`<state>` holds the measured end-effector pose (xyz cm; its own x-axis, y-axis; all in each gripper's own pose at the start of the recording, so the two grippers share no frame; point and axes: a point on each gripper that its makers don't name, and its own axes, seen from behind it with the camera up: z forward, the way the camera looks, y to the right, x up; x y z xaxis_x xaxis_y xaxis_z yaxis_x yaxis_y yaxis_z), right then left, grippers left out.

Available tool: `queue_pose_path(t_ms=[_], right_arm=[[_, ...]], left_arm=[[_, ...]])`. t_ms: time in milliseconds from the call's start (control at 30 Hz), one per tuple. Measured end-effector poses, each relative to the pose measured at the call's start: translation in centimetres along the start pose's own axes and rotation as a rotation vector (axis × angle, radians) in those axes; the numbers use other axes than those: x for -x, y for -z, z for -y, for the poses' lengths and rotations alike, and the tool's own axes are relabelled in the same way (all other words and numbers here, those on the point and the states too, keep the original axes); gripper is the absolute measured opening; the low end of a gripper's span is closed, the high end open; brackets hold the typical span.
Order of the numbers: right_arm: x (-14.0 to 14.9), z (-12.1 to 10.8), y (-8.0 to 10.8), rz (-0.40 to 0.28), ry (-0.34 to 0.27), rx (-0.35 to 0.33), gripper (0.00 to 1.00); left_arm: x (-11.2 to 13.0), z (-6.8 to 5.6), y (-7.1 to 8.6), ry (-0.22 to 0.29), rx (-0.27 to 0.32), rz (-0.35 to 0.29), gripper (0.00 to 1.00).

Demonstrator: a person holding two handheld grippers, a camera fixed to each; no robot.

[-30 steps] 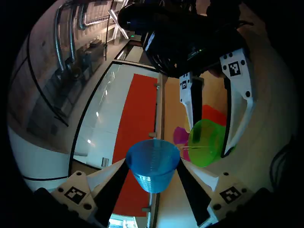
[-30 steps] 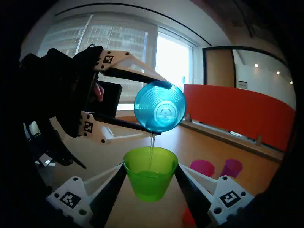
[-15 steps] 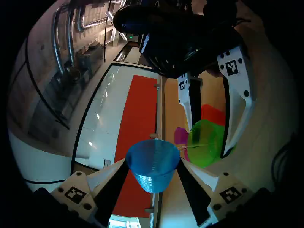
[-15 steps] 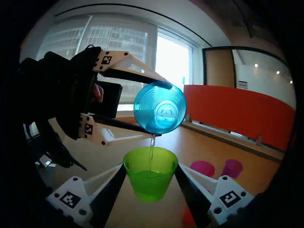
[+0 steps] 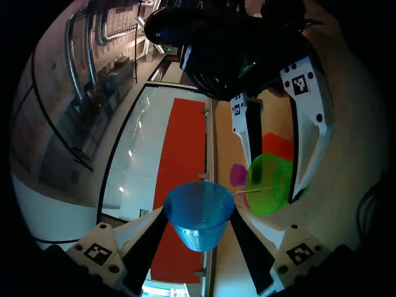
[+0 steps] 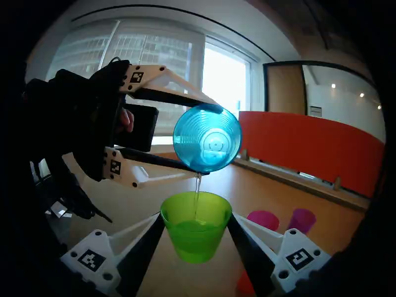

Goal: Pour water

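**Right gripper view.** Shows the right tool (image 6: 195, 223) clamped on a green cup (image 6: 195, 236) at 6 o'clock, upright, gripped on opposite walls just under the rim. Shows, at 12 o'clock from that cup, the left tool (image 6: 205, 138) clamped on a blue cup (image 6: 208, 143) tipped onto its side, base toward the camera, lip lowest. Traces a thin stream of water (image 6: 197, 190) from the blue lip down into the green cup, landing inside the rim near the middle, clear of the walls. Leaves an air gap between lip and rim, with no contact between the cups. Fills the green cup only in part, well short of the rim. Places a hand (image 6: 127, 120) at 9 o'clock, behind the left tool. Sets a pink cup (image 6: 263, 218) and a purple cup (image 6: 302, 218) at 4 o'clock on the wooden surface (image 6: 257, 190), near each other, well apart from the green cup, with bare surface between. Bounds the far edge of the surface with a red partition (image 6: 317, 148) at 3 o'clock, with a window (image 6: 222, 79) at 12 o'clock.

**Left gripper view.** Looks along the left tool, with the blue cup at 6 o'clock between its fingers. Shows the right tool at 2 o'clock with the green cup between its white fingers, mouth turned toward the blue rim.
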<state>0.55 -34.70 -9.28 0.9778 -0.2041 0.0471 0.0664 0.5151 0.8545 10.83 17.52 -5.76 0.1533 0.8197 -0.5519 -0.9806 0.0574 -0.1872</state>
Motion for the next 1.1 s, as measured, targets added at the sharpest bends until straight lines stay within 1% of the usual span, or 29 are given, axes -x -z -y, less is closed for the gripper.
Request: queue_pose_path(t_ms=[400, 600, 1100], right_arm=[[-0.2, 0.0, 0.0, -0.001, 0.005, 0.0, 0.91], [-0.2, 0.0, 0.0, -0.002, 0.003, 0.001, 0.91], [-0.2, -0.2, 0.0, -0.003, 0.003, 0.006, 0.91]], left_arm=[[-0.3, 0.0, 0.0, -0.037, -0.009, -0.001, 0.86], [-0.4, 0.4, 0.1, -0.04, -0.014, -0.001, 0.86], [-0.7, 1.0, 0.3, -0.083, -0.024, -0.001, 0.86]])
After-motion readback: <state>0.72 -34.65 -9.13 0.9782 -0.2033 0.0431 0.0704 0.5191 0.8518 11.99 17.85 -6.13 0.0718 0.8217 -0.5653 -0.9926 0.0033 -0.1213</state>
